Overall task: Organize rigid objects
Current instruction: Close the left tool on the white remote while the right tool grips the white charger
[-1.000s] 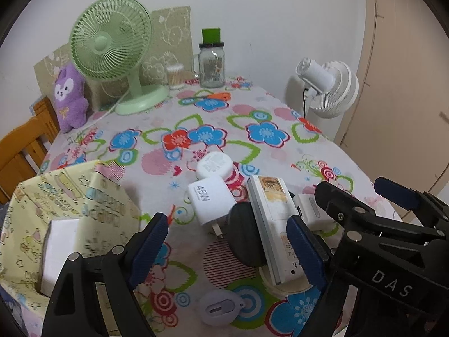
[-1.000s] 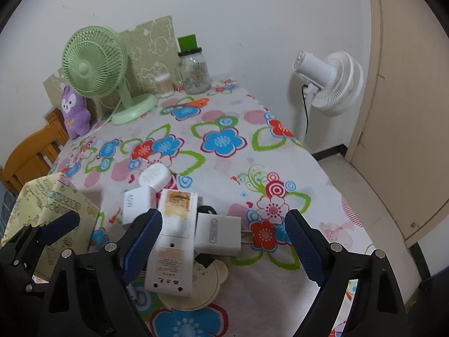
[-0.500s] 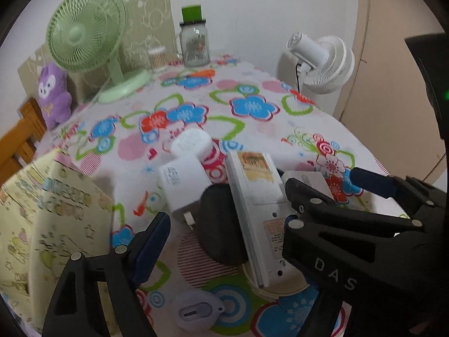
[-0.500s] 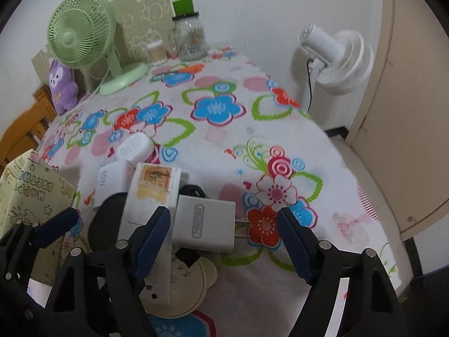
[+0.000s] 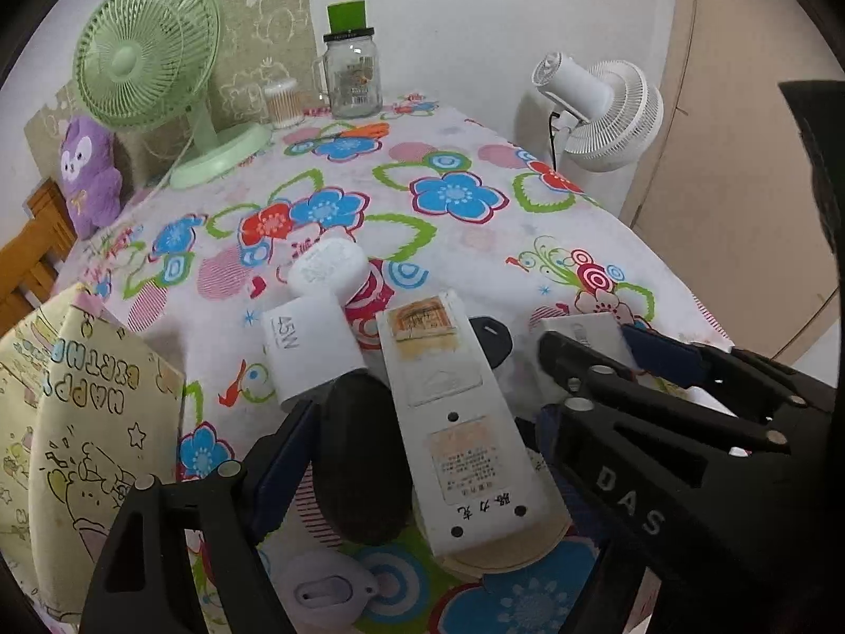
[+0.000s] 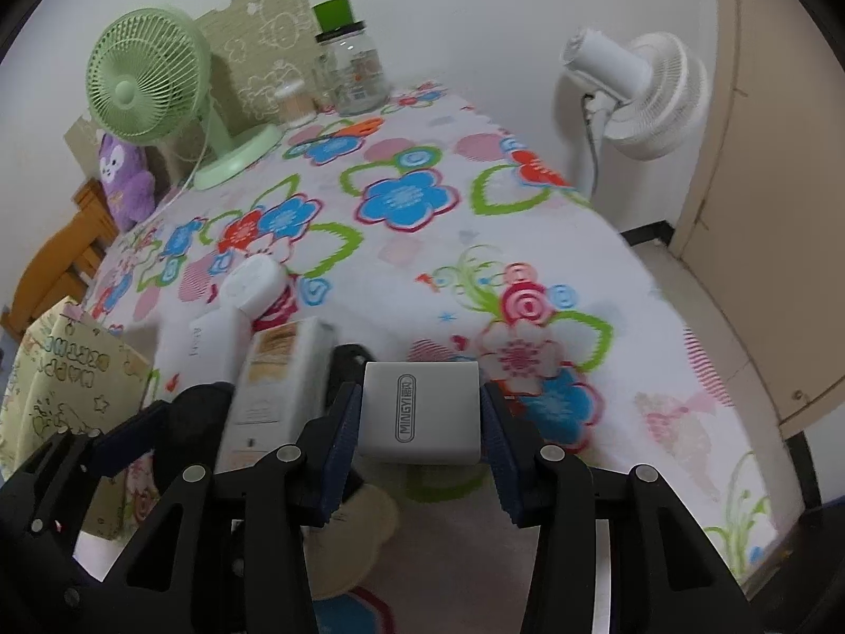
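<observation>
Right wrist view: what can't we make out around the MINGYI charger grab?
- MINGYI charger, underside and prongs: hidden by its own body and the right hand-held gripper, right wrist view.
- 45W charger, label: motion-blurred there.
- Beige coaster: mostly covered by gripper fingers.
- Black oval object: identity unclear, left wrist view.

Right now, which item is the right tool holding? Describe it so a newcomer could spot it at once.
On the floral tablecloth, find the pile of white gadgets nearest the cameras. At its right edge, beside the long white remote, sits a flat, squarish grey-white charger, pinched between the right tool's blue pads. Only this one carries an oval MINGYI logo; its neighbour reads 45W.
</observation>
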The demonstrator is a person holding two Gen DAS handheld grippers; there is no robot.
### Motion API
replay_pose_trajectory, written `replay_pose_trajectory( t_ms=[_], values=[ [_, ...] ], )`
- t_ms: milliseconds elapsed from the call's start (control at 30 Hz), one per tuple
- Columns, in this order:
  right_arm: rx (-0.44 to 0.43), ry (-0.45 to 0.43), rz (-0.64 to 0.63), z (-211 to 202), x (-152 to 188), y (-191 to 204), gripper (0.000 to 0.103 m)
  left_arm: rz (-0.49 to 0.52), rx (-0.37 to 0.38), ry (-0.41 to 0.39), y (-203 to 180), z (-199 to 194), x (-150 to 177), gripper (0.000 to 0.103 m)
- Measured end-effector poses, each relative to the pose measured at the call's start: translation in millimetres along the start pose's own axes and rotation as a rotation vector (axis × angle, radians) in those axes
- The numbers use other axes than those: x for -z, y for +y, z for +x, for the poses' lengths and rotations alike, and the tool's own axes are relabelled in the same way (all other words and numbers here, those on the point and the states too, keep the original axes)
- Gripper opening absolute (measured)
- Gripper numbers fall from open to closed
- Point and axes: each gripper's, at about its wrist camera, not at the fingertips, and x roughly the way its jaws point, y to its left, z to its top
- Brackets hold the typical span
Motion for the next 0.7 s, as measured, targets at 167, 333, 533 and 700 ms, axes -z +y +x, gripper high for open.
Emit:
replay_pose_trajectory(
  t_ms=[167, 333, 533, 700],
  values=[
    [0.012, -0.01, 0.015, -5.2, 1.4, -9.6, 0.048, 0.023, -0.022, -0.02, -9.0, -0.2, -1.1, 0.085],
    [0.008, -0.008, 0.026, -7.5, 3.4, -15.1, 0.048, 0.03, -0.057, -0.042, -12.6, 1.6, -1.0, 0.082],
    [-0.008, -0.007, 0.028, -8.1, 3.2, -12.8, 0.048, 0.023, -0.084, -0.05, -5.4, 3.5, -2.1, 0.071],
    [-0.021, -0.011, 0.022, -9.0, 1.9, -7.0, 0.048, 0.036, -0.127, -0.057, -4.2, -2.9, -2.8, 0.072]
  ],
)
